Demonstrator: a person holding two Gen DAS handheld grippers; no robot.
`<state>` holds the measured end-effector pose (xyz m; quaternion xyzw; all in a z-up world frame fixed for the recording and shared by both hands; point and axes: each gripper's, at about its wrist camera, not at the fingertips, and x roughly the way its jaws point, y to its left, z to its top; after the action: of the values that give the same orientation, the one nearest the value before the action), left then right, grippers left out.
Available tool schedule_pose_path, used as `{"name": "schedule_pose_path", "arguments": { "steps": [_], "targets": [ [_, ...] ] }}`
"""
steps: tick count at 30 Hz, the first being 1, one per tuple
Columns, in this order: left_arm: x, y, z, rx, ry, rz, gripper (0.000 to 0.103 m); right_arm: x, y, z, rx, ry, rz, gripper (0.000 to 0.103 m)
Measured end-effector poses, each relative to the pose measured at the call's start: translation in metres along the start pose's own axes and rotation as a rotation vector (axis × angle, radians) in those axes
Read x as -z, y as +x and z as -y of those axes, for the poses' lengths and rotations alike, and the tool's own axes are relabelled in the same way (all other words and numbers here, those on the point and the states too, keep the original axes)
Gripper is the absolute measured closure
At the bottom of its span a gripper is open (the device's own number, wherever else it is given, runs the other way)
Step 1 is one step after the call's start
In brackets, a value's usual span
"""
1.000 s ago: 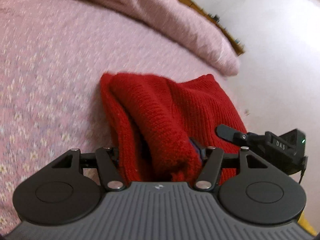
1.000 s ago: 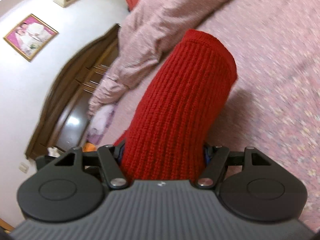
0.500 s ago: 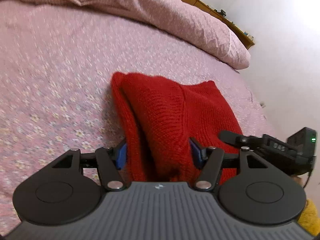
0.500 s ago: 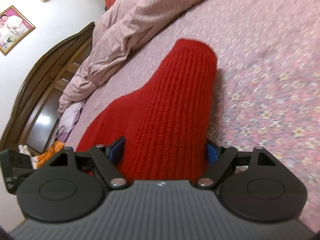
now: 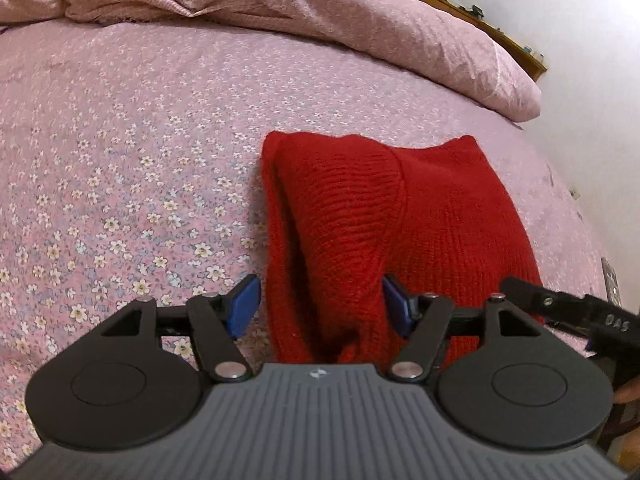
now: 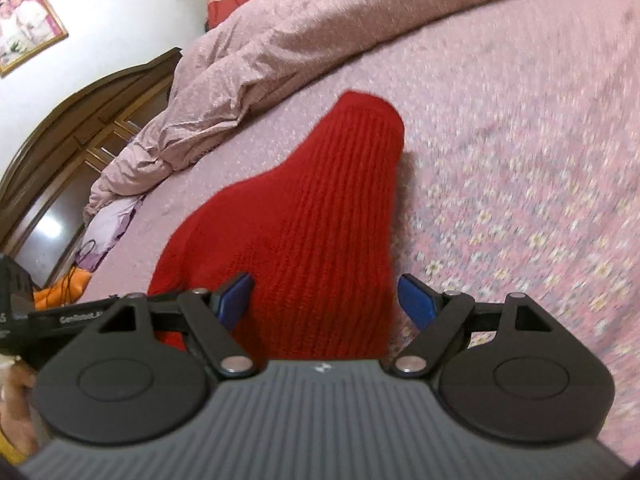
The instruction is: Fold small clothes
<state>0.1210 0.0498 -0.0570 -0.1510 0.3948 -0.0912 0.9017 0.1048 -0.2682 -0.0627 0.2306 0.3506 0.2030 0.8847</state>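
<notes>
A red knitted garment lies folded on the pink flowered bedspread. My left gripper straddles its near left fold and its jaws are opening. The left blue pad stands clear of the cloth, and the right pad is at the fold's side. In the right wrist view a ribbed part of the red garment runs between the jaws of my right gripper, which is open. Its right pad is off the cloth.
A crumpled pink duvet lies across the far side of the bed. A dark wooden cabinet and a framed picture are at the left in the right wrist view, with an orange item low beside the bed. A white wall borders the bed's right edge.
Both grippers' jaws have widened and their pads have come off the red knit. The raised red part has sunk onto the bedspread.
</notes>
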Motion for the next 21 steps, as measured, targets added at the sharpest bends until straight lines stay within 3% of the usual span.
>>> {"name": "schedule_pose_path", "arguments": {
  "steps": [4, 13, 17, 21],
  "targets": [
    [0.000, -0.007, 0.004, -0.033, 0.018, 0.011, 0.031, 0.005, 0.004, 0.004, -0.015, 0.069, 0.004, 0.021],
    [0.007, -0.044, 0.041, -0.096, 0.139, 0.050, 0.031, 0.006, -0.039, -0.031, 0.043, -0.065, 0.097, 0.020],
    [0.019, -0.060, 0.053, -0.115, 0.142, 0.069, 0.030, 0.013, -0.061, -0.045, 0.073, -0.099, 0.142, 0.021],
    [0.033, -0.070, 0.062, -0.157, 0.146, 0.074, 0.029, 0.022, -0.072, -0.059, 0.100, -0.128, 0.130, 0.020]
  ]
}}
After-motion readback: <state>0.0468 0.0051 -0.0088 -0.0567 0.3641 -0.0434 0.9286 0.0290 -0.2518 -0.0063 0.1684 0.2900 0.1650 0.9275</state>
